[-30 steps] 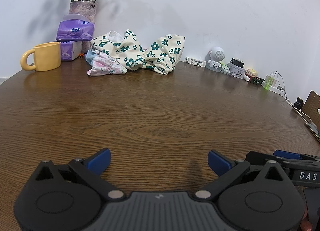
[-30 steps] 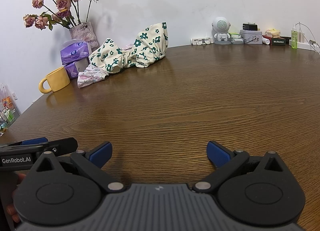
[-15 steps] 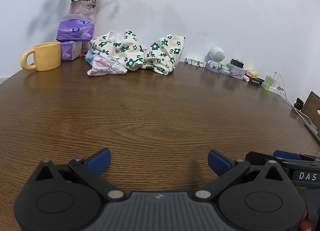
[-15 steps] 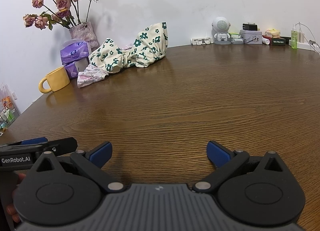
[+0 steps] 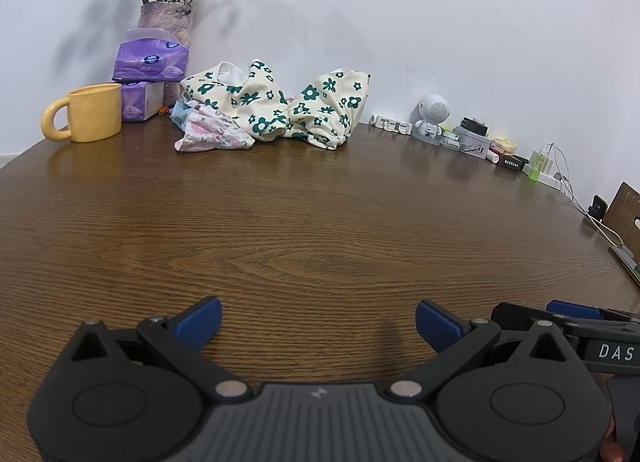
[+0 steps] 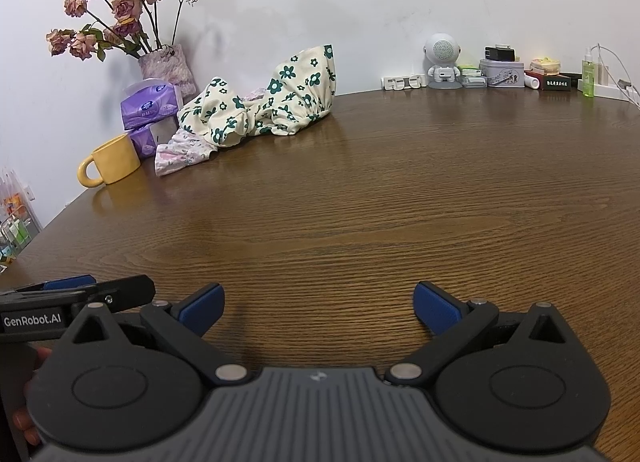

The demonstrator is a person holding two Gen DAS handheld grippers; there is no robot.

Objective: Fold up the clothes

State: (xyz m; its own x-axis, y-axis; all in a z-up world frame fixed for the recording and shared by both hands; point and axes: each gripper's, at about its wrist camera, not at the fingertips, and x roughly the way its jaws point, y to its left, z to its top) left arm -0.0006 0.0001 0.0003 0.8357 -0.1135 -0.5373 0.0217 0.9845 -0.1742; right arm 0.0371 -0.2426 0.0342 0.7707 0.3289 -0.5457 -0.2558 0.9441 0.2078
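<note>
Right wrist only: shelf (image 6: 16, 221) at left

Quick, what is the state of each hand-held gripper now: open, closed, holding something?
Left hand-held gripper: open, holding nothing, over the bare table.
Right hand-held gripper: open, holding nothing; the clothes lie far off.

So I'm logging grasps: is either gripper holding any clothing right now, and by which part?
Nothing is held. The left gripper and right gripper are open over bare table; the clothes lie untouched by the wall.
</note>
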